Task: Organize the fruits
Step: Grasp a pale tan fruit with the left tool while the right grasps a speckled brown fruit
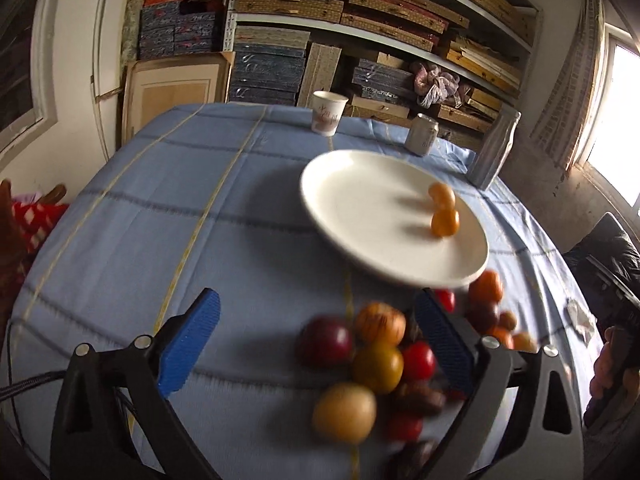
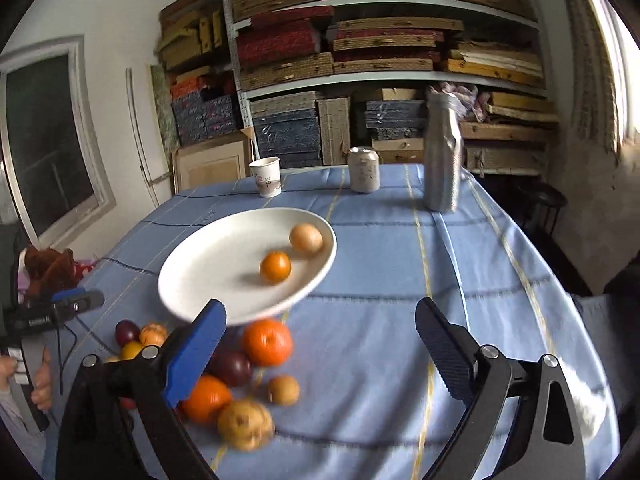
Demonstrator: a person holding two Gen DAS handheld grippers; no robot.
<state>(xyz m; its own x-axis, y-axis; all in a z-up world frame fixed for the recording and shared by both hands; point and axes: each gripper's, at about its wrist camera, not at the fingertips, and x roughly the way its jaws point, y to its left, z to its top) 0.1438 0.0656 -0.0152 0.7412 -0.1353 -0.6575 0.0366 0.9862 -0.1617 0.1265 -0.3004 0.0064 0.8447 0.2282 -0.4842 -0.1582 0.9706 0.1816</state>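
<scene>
one white plate (image 2: 224,264) sits on the blue tabletop (image 2: 400,280) with two small orange fruits (image 2: 275,267) in it. a blurred pile of fruit (image 2: 240,368) lies just beside the plate's near rim. behind stand one paper cup (image 2: 266,177), one can (image 2: 363,169) and one silver bottle (image 2: 442,152). the left tool (image 1: 316,344) and right tool (image 2: 320,348) are both spread wide, pinching nothing.

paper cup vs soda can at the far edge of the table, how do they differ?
The paper cup is white with a reddish print and an open top; the can is pale metallic and closed on top. The cup tapers toward its base; the can is straight-sided. Both stand upright on the blue tablecloth, beyond the plate.
</scene>
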